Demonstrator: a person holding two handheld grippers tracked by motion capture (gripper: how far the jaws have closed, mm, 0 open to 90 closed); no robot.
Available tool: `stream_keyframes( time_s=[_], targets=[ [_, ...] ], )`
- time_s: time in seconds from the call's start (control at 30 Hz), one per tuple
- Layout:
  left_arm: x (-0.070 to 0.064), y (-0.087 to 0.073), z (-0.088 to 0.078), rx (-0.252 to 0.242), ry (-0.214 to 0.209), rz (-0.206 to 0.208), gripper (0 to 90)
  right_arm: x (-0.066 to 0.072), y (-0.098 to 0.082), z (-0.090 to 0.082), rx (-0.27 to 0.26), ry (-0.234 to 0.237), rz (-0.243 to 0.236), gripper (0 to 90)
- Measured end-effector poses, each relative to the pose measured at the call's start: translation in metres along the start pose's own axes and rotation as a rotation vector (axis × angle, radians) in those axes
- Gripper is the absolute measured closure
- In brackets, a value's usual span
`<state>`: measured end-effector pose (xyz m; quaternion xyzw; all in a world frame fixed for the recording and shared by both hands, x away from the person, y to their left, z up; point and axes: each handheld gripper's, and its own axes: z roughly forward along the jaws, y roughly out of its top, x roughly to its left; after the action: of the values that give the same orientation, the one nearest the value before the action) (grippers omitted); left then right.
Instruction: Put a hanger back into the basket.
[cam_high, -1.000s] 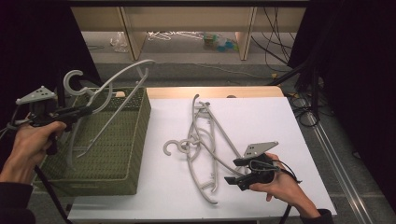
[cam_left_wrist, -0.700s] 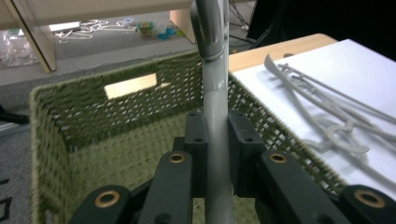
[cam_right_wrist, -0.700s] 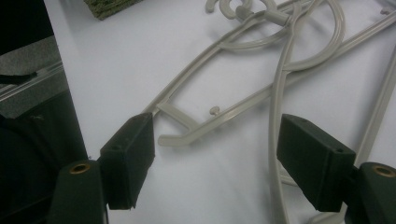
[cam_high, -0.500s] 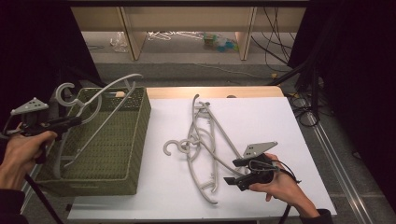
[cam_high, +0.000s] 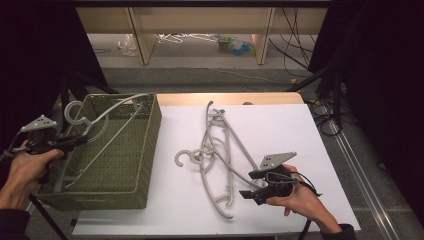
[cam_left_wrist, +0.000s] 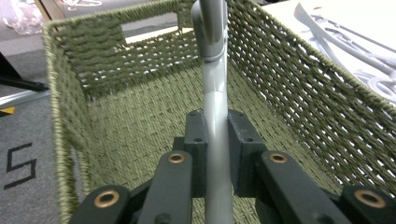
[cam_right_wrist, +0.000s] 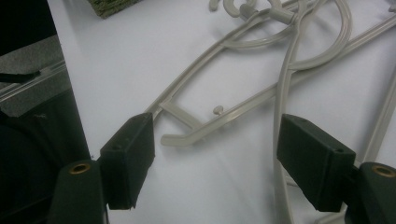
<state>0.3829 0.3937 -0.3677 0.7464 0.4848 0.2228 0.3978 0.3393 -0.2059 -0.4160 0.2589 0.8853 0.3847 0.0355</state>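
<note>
My left gripper (cam_high: 75, 141) is shut on a grey plastic hanger (cam_high: 107, 117) at the left side of the green woven basket (cam_high: 137, 165). The hanger slants across the basket, hook end near the gripper and far arm near the back rim. In the left gripper view the jaws (cam_left_wrist: 217, 135) clamp the hanger's bar (cam_left_wrist: 215, 70) above the basket's floor (cam_left_wrist: 116, 112). A loose pile of grey hangers (cam_high: 220, 150) lies on the white table. My right gripper (cam_high: 248, 185) rests open at the pile's near end; its jaws (cam_right_wrist: 217, 149) stand wide with a hanger's end (cam_right_wrist: 210, 128) just ahead of them.
The white tabletop (cam_high: 285, 130) has bare room to the right of the pile. The basket stands at the table's left edge. Shelving and cables lie on the floor beyond the table's far edge (cam_high: 225, 97).
My left hand has sunk and drawn back to the left, lowering the held hanger deeper into the basket. The right hand has kept still.
</note>
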Motion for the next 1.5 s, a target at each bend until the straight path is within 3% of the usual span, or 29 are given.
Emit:
stream_keyframes(
  time_s=[0.17,0.3,0.37,0.5,0.67,0.77,0.83,0.93,0.97,1.03,1.1,1.2,1.23,1.33,1.5],
  targets=[
    [-0.002,-0.001,0.012,0.058,-0.001,0.024,79.0,-0.001,-0.001,0.0,0.002,-0.001,0.0,28.7],
    [-0.004,-0.004,0.022,0.097,0.003,0.013,78.8,0.0,-0.001,0.0,0.003,0.002,0.004,28.7],
    [-0.005,-0.006,0.028,0.112,0.005,-0.012,78.5,-0.001,-0.001,-0.001,0.003,0.004,0.009,28.7],
    [-0.005,-0.008,0.037,0.172,0.013,0.001,78.4,0.0,-0.002,0.001,0.002,0.0,0.001,28.7],
    [-0.003,-0.01,0.047,0.219,0.055,-0.035,77.9,-0.001,-0.002,0.001,0.0,0.004,-0.002,28.7],
    [0.001,-0.015,0.049,0.21,0.098,-0.093,76.7,-0.002,-0.003,0.0,0.002,0.004,0.0,28.7],
    [0.004,-0.018,0.05,0.216,0.116,-0.105,75.3,-0.001,-0.004,0.001,0.01,0.01,0.008,28.7],
    [0.005,-0.022,0.05,0.185,0.14,-0.147,72.3,-0.001,-0.004,0.001,0.009,0.009,0.005,28.7],
    [0.006,-0.021,0.047,0.227,0.141,-0.133,70.3,-0.001,-0.004,0.002,0.007,0.004,0.002,28.7],
    [0.008,-0.021,0.044,0.211,0.154,-0.158,63.8,-0.001,-0.004,0.002,0.01,0.006,0.0,28.7],
    [0.007,-0.02,0.038,0.197,0.206,-0.168,57.2,-0.001,-0.004,0.002,0.006,0.006,-0.001,28.7],
    [0.003,-0.018,0.032,0.145,0.208,-0.204,52.3,-0.002,-0.005,0.002,0.003,0.0,0.004,28.7],
    [0.002,-0.016,0.027,0.14,0.195,-0.206,48.9,-0.002,-0.005,0.001,0.003,0.001,0.005,28.7],
    [-0.012,-0.011,0.01,0.021,0.135,-0.242,44.2,-0.002,-0.005,0.001,-0.001,-0.003,0.009,28.6],
    [-0.051,-0.004,-0.01,-0.097,0.054,-0.178,35.2,-0.003,-0.006,0.002,-0.013,-0.016,0.019,28.2]
  ],
)
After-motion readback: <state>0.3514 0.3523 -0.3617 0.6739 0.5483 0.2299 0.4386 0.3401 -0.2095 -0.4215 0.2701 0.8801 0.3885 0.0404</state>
